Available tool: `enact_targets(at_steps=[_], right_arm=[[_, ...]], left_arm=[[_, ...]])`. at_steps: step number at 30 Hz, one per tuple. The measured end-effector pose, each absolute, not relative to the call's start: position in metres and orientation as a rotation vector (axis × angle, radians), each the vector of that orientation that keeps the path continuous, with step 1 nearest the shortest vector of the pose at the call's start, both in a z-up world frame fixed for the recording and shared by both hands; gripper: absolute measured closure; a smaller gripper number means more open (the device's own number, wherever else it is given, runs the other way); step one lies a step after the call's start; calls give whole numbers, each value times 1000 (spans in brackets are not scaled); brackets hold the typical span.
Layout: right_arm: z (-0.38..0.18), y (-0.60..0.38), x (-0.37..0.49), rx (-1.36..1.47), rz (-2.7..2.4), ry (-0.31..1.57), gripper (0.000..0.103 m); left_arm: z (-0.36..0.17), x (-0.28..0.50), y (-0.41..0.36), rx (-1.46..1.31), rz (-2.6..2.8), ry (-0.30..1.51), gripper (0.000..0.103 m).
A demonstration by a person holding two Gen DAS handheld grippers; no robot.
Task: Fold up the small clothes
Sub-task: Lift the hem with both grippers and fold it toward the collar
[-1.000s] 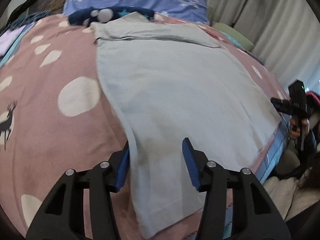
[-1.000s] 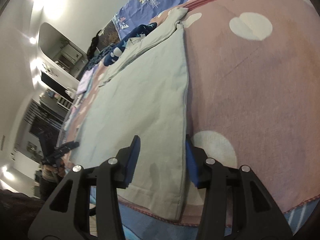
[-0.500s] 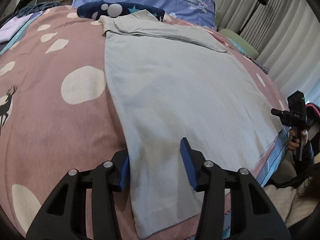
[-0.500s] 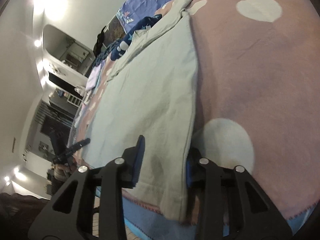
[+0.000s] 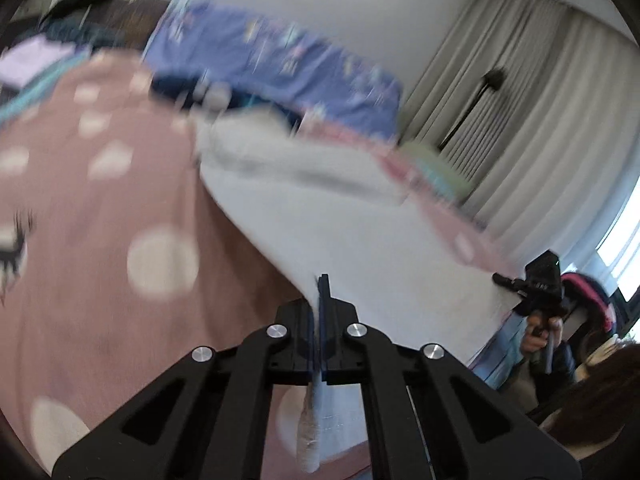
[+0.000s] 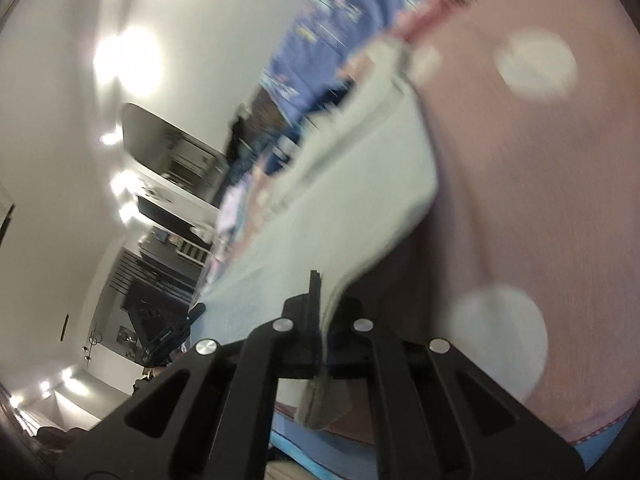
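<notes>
A pale grey-green garment lies spread on a pink bedspread with white dots. My left gripper is shut on the garment's left bottom edge and lifts it off the bed. My right gripper is shut on the garment's right bottom edge, also raised, and shows in the left wrist view. The left gripper shows in the right wrist view. Both views are motion-blurred.
A blue patterned pillow and dark clothes lie at the head of the bed. Grey curtains and a floor lamp stand to the right. A lilac cloth lies at the far left. The bed's near edge is just below the grippers.
Both grippers have closed on the garment's bottom corners and lifted them up off the bed. The cameras have tilted upward.
</notes>
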State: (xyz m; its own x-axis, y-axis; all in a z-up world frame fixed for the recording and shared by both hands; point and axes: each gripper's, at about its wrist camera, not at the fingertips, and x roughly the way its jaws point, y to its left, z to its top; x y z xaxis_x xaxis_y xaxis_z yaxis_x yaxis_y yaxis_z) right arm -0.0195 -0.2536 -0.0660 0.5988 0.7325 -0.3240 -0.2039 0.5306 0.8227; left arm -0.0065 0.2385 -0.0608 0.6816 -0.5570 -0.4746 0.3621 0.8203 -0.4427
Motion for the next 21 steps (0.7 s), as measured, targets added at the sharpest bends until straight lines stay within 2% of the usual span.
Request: enact_targets(at_steps=[7, 10, 14, 21], right_arm=[[24, -291, -80, 829, 724, 402, 101], [56, -302, -124, 721, 739, 304, 101], [60, -293, -133, 597, 628, 403, 100], [-12, -289, -77, 762, 512, 653, 100]], left_arm=[[4, -60, 248, -343, -578, 450, 102], [23, -102, 250, -295, -565, 390, 101], [17, -117, 234, -239, -547, 420, 101], [-46, -64, 230, -350, -536, 604, 102]])
